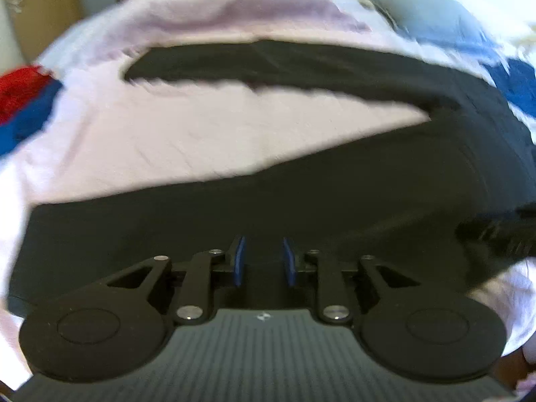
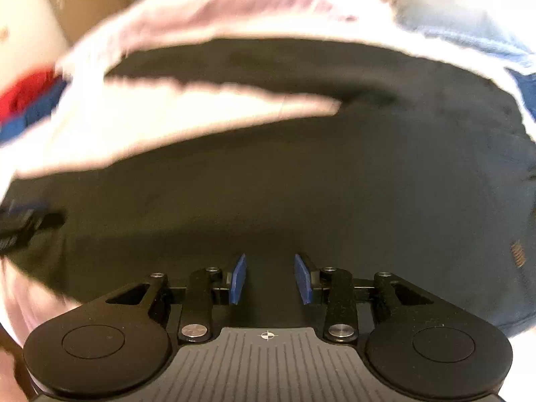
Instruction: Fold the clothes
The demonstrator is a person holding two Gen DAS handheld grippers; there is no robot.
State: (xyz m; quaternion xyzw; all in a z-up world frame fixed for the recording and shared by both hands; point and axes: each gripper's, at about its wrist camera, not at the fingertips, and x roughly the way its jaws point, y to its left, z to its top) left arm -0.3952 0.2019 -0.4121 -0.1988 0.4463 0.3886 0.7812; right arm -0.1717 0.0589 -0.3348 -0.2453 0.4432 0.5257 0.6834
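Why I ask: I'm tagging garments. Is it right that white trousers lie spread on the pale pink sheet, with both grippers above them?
Not quite: the trousers are black, not white, as the left wrist view shows. The pale pink sheet and both grippers above them are as stated.

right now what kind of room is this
Probably a bedroom: a black garment lies spread on what looks like a bed with a pale pink sheet, a grey-blue pillow sits at its far corner, and more clothes, red and blue, are piled at the left edge.
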